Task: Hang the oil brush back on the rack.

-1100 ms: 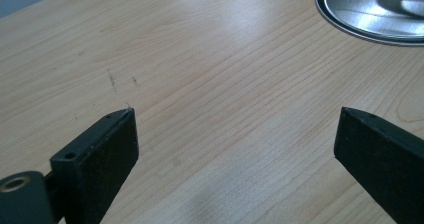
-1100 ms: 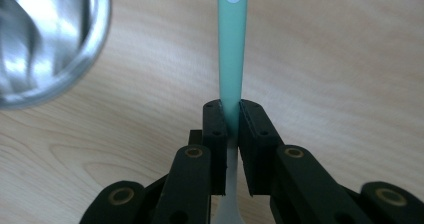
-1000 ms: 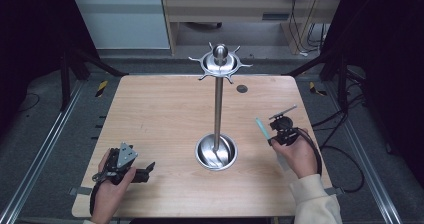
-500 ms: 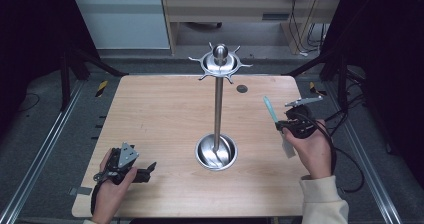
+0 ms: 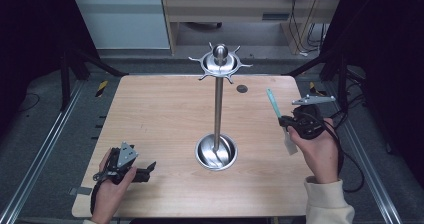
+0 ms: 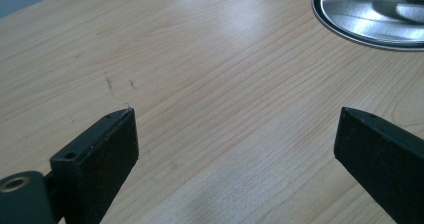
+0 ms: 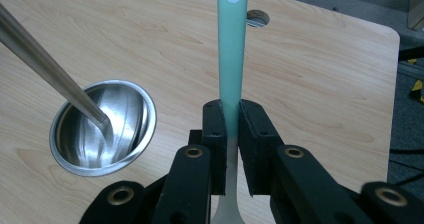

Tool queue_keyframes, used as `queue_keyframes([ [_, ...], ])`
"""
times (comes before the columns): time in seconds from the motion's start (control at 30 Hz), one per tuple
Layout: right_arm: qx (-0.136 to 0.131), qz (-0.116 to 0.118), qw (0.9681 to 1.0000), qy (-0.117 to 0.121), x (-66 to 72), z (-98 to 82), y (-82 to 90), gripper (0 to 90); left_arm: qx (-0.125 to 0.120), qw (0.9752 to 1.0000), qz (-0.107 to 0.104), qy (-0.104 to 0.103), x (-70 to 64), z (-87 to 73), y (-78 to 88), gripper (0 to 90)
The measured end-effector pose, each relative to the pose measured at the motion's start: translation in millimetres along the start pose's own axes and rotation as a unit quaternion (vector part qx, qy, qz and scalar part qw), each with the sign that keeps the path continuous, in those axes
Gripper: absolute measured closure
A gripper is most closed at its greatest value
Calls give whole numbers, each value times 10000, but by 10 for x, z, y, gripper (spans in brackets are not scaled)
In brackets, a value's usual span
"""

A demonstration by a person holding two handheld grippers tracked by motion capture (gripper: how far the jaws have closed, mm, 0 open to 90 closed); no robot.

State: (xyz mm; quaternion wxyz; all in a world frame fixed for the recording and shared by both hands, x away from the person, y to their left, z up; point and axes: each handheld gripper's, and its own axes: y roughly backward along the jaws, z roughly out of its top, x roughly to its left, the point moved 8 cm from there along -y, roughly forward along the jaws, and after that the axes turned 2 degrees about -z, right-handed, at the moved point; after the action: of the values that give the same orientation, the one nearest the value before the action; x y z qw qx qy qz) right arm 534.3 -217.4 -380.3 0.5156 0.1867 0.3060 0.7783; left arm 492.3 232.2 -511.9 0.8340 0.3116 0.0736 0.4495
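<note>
The counter (image 5: 165, 119) is a pale wood top, bare apart from one fixture. At its centre stands a steel rack (image 5: 218, 109): a round dished base, a tall thin pole, and at the top a crown of short hooks around a ball. No hook carries anything, so the hanging, if that is the aim, is not yet done.

The right tool (image 5: 283, 124), at about 3 o'clock from the rack's base, is clamped narrow on a utensil (image 5: 274, 104) with a mint-green handle. In the right gripper view the handle (image 7: 231, 49) runs straight up from between the pads, while a pale, wider end hangs below the jaws. The utensil is off the counter, held in the air and well apart from the pole. So the pickup looks complete; what seems left is carrying it up and across to the crown at 12 o'clock and setting it on a hook.

The left tool (image 5: 148, 168), at about 8 o'clock from the base, lies low over the counter with jaws spread wide and nothing between them; the left gripper view shows only wood grain and the rim of the base (image 6: 370, 14) ahead.

A small dark round spot (image 5: 242, 88) sits on the counter near 1 o'clock, out of the way. The pole is the main thing to steer around, and neighbouring hooks stand close together.
</note>
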Motion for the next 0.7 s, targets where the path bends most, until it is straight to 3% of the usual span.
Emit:
queue_keyframes([
  [0.23, -252, 166, 9995, -3, 23, 37, 81, 824, -25, 10000, -5, 37, 15, -2, 5, 36],
  [0.33, -390, 345, 9986, -62, 39, 43, 79, 824, -24, 10000, -7, 31, 10, 0, 6, 36],
  [0.7, -922, 486, 9945, -49, 93, 153, 270, 824, -26, 10000, 0, 49, 18, 1, 6, 36],
])
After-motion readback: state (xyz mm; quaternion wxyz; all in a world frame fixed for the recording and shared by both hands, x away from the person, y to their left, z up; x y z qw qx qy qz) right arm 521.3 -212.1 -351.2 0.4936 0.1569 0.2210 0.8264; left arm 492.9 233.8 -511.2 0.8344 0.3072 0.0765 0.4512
